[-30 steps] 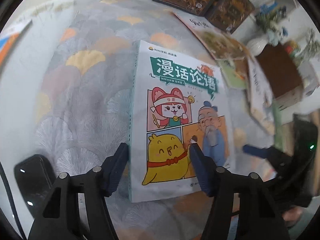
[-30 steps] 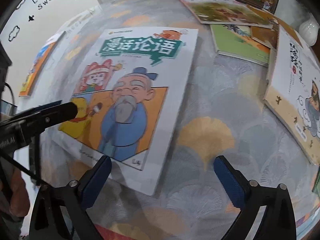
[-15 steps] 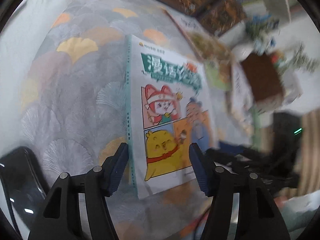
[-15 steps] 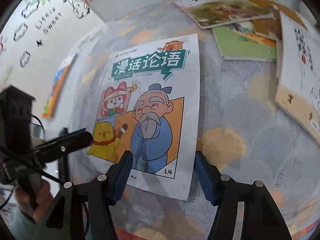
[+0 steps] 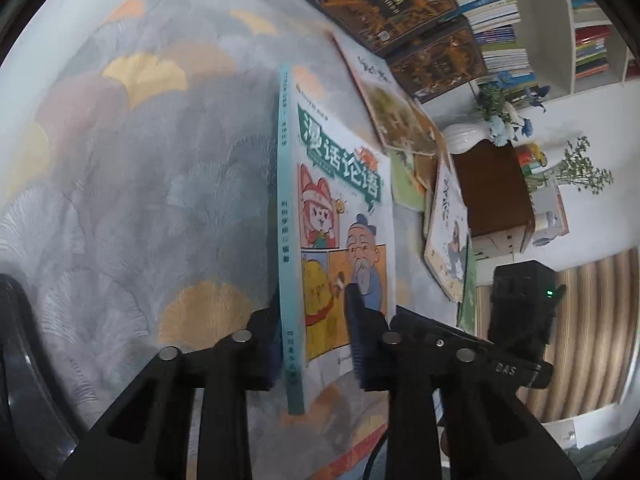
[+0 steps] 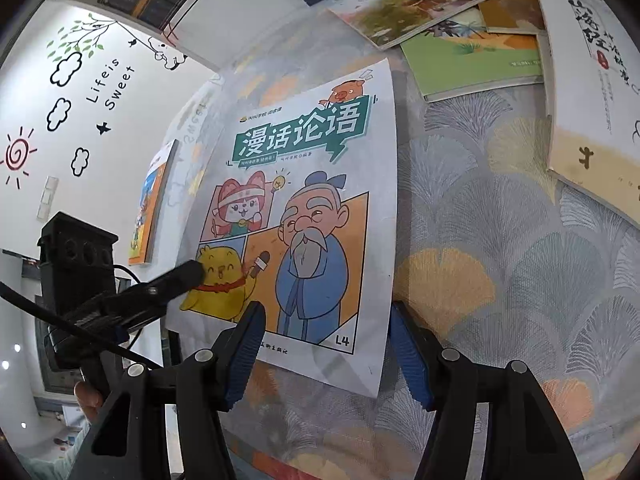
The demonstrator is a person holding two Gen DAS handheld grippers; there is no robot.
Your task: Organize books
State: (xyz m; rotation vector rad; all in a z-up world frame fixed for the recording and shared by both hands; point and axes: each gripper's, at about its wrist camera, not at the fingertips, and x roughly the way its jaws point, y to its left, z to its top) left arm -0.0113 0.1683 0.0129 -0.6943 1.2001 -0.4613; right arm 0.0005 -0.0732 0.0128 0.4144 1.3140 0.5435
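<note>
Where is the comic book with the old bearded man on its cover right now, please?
The comic book is clamped along its teal spine edge by the left gripper above the patterned cloth.

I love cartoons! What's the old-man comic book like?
The comic book is a thin paperback with a white cover, teal spine, green title banner, a bearded man in blue, a yellow chick and a pink fox. It tilts up off the patterned cloth, spine edge pinched by the left gripper, whose jaws have just closed.
</note>
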